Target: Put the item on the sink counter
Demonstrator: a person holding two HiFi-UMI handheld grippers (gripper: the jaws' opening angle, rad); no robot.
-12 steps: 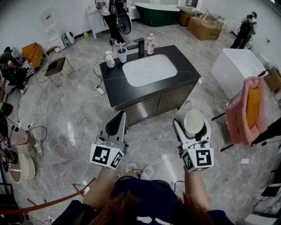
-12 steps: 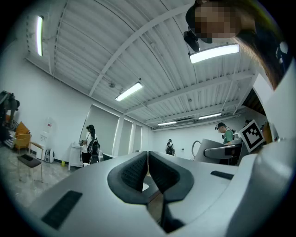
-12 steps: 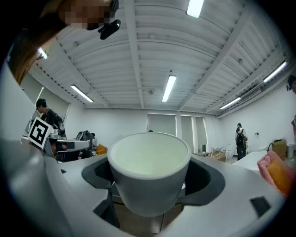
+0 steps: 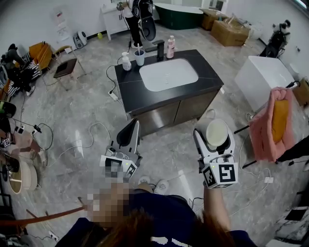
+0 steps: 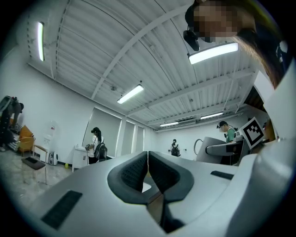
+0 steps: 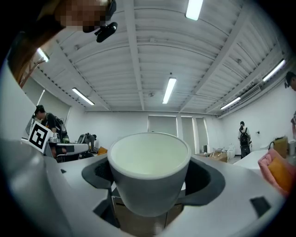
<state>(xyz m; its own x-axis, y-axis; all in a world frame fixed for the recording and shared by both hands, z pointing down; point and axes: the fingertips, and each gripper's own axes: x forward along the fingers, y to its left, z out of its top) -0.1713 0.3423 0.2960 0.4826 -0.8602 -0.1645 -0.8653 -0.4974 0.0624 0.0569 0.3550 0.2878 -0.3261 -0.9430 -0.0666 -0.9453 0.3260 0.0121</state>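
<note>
While its square marker (image 4: 223, 174) faces up, right gripper (image 4: 214, 131) jaws clasping white cup (image 6: 149, 171); left gripper (image 4: 132, 128) jaws closed.

The floor (image 4: 72, 111) is grey marble tile, and white cables (image 4: 91, 135) lie across it at the middle left. At the right edge of the head view a pink cloth (image 4: 267, 130) hangs on a rack, with an orange cushion (image 4: 280, 118) inside it. Above it stands a white box-shaped unit (image 4: 263, 72). Cardboard boxes (image 4: 231, 31) are in the upper right, near a dark green bathtub (image 4: 181, 14). A person (image 4: 140, 19) in dark clothes stands at the top centre. Below this person stand a white pump bottle (image 4: 126, 61), a light blue cup (image 4: 139, 57) and a pink bottle (image 4: 170, 47). A dark chair (image 4: 66, 67) is in the upper left.
</note>
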